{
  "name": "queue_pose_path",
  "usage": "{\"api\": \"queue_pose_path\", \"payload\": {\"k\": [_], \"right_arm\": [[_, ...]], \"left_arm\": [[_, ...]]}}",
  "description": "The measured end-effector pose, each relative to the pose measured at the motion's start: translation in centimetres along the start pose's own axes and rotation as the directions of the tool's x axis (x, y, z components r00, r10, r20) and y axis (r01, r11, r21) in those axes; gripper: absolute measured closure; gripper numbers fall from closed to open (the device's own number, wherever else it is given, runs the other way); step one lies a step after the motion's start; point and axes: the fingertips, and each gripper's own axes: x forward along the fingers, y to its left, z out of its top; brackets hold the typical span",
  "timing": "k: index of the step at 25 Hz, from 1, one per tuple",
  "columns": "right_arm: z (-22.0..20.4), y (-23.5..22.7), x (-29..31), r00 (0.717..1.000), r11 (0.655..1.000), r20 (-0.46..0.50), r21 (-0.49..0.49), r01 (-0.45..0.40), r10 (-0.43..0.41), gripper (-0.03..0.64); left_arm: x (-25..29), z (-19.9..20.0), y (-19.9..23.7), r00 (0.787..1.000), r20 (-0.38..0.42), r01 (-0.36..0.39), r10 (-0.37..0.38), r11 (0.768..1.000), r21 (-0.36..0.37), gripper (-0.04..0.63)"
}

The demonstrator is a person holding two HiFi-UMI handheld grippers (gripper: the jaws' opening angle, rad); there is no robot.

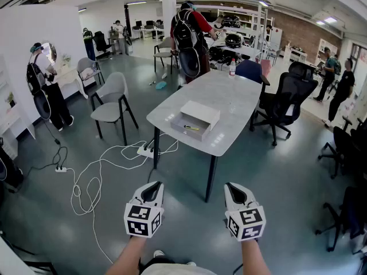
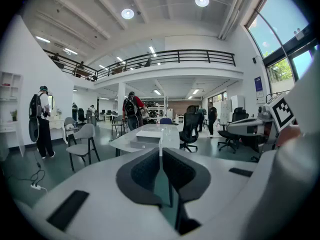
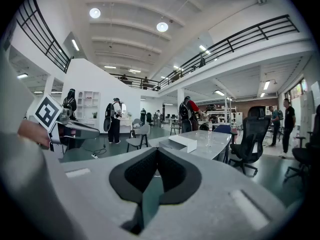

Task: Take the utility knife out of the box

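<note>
While the left tool (image 1: 153, 186) and right tool (image 1: 234, 187) hang over the grey floor (image 1: 275, 171) in the head view, the utility knife (image 1: 191, 128) lies flat in the open white box (image 1: 182, 132) on the pale, rounded worktop (image 1: 229, 105), well apart from both. The knife is slim, yellow and dark. Its long axis runs across the picture, right end slightly lower; the blade end is too small to tell. A flat white lid (image 1: 200, 113) sits against the box's far side.

Left gripper view: left tool (image 2: 160, 151) clenched, ribbed dark pads meeting, nothing between them, box (image 2: 147, 138) far ahead.

Right gripper view: right tool (image 3: 156, 150) clenched too, empty, box (image 3: 181, 143) ahead on the worktop.
</note>
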Motion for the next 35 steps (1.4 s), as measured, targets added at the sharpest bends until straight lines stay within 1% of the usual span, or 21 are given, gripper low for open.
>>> {"api": "queue_pose_path", "payload": {"k": [8,11,14,25,29,35], "right_arm": [[0.0,0.0,0.6,1.000,1.000,0.009,0.017,-0.005,0.005,0.612],[0.0,0.1,1.4,1.000,1.000,0.009,0.019,-0.013,0.013,0.612],[0.0,-0.2,2.2,1.000,1.000,0.003,0.019,-0.014,0.014,0.612],[0.2,-2.2,7.6,1.000,1.000,-0.021,0.023,0.016,-0.016,0.612],[0.9,-3.0,9.9,0.999,0.999,-0.030,0.024,0.035,-0.035,0.612],[2.0,-4.3,13.2,0.997,0.998,-0.043,0.019,0.067,-0.066,0.612]], "left_arm": [[0.5,0.0,-0.1,1.000,-0.001,0.005,-0.005,1.000,-0.008,0.571],[1.1,0.0,0.3,1.000,0.002,-0.003,0.003,1.000,-0.013,0.571],[2.1,0.3,0.7,1.000,0.011,0.006,-0.006,1.000,-0.021,0.571],[8.3,2.0,3.4,0.998,0.036,0.045,-0.044,0.999,-0.018,0.566],[10.9,2.8,4.5,0.997,0.028,0.078,-0.077,0.997,-0.028,0.526],[14.8,3.8,6.5,0.993,0.017,0.117,-0.116,0.992,-0.037,0.500]]}}
